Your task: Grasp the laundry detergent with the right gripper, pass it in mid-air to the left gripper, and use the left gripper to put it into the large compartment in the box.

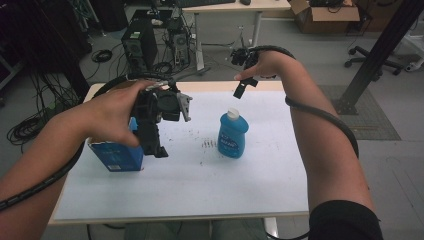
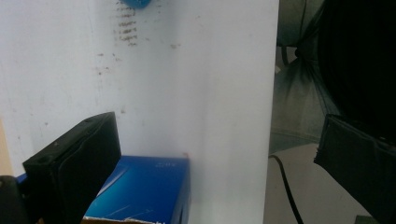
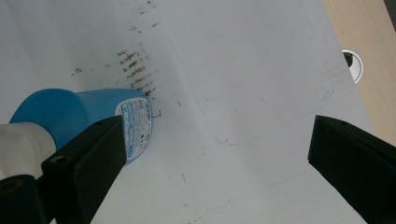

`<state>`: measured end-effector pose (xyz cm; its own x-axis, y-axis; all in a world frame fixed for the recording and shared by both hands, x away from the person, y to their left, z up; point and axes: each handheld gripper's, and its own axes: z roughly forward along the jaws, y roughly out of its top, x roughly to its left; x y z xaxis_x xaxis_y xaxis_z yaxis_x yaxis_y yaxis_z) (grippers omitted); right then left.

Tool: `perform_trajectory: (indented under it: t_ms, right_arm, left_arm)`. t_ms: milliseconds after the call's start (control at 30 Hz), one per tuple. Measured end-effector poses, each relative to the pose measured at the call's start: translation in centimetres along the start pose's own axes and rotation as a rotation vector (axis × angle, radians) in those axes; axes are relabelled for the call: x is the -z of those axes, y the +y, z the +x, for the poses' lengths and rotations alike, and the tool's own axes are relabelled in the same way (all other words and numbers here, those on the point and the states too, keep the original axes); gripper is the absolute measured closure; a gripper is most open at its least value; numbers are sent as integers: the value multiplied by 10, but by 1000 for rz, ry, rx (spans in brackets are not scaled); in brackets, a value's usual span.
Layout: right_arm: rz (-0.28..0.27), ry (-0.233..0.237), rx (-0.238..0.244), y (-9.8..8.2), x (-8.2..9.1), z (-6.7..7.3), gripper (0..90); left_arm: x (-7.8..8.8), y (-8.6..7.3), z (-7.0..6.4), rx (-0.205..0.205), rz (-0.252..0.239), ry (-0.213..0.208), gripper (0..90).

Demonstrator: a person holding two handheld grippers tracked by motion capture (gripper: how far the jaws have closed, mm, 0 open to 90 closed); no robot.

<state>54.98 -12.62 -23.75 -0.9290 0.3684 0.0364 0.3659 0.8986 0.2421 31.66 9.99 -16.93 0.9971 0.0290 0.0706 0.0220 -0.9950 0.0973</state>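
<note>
Person at a table with a white sheet [image 1: 200,185] over the top, a gripper in each hand. Left gripper [image 1: 152,142] hangs low at the left side of the table, jaws pointing down, right above and beside a blue carton [image 1: 116,156] that stands on the sheet near its left edge; the hand covers part of the carton's top in the high view. In the left gripper view the jaws stand wide apart with nothing between them; the blue carton [image 2: 140,189] sits just under the left-hand jaw, not pinched, its torn upper edge showing, bare sheet beyond. Right gripper [image 1: 241,87] is held up over the far edge of the table, tipped down toward a blue bottle [image 1: 232,134] with a white cap, well apart from it. The bottle stands upright about mid-sheet, a little right of centre, with a patch of dark smudge marks [image 1: 207,145] just to its left. In the right gripper view those jaws are also spread wide and empty; the blue bottle [image 3: 79,114] and its white cap [image 3: 21,142] appear behind the left-hand jaw, label facing up, not touched. Faint pen outlines [image 3: 261,116] are drawn on the sheet there. Carton and bottle are well apart from each other. Behind the table: a computer tower [image 1: 140,47], floor cables, a cardboard box [image 1: 325,15].
</note>
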Motion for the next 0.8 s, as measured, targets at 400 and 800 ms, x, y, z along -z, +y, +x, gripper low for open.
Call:
perform_trajectory:
  t_ms: [400, 800]
  right_arm:
    - [1, -3, -3, -4, 8, -3, 46]
    - [-15, -23, -1, -14, 29, 2, 45]
  left_arm:
    - [1, 4, 4, -9, 1, -2, 2]
    - [2, 1, 2, -7, 4, -3, 2]
